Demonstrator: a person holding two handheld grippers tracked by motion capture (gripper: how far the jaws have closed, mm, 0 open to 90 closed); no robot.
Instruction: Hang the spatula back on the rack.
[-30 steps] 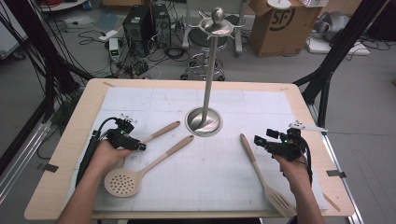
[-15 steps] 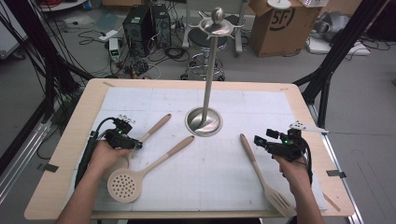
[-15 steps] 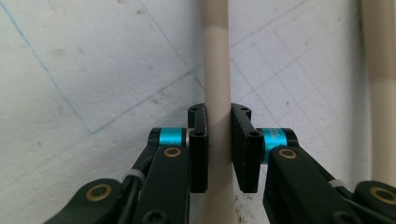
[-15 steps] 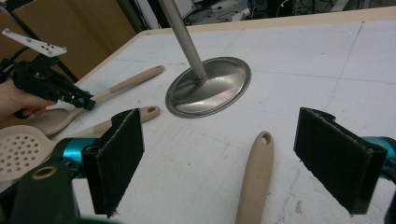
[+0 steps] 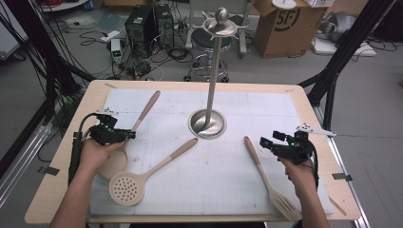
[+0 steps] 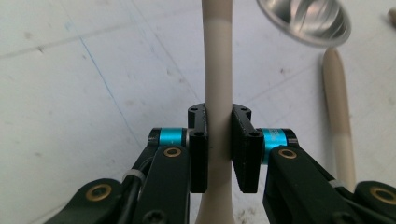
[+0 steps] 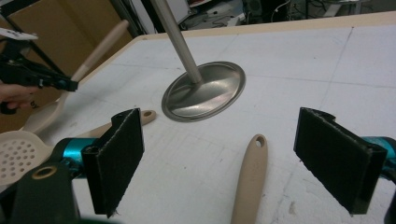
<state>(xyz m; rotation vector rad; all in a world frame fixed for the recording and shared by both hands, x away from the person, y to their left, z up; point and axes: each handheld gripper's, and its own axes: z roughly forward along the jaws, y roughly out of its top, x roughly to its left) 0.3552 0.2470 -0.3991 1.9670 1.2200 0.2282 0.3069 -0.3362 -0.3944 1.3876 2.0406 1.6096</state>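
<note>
Clamping the spoon handle [image 6: 218, 84] in the left gripper [image 6: 218, 144], closeness plain in its own view; right gripper [image 7: 233, 158] gaping wide, empty, above the spatula [image 7: 250, 182].

The right hand-held gripper [image 7: 219, 158] stands wide open above a beige handle [image 7: 250, 182] on the table [image 7: 299, 60], with the steel stand base [image 7: 205, 93] beyond and the left hand-held gripper [image 7: 70, 85] clamping a spoon [image 7: 95, 49] far left.

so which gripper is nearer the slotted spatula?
Right. The right gripper hovers open just beside the slotted spatula, its handle lying between the fingers. The left gripper sits across the table, clamped on the spoon.
</note>
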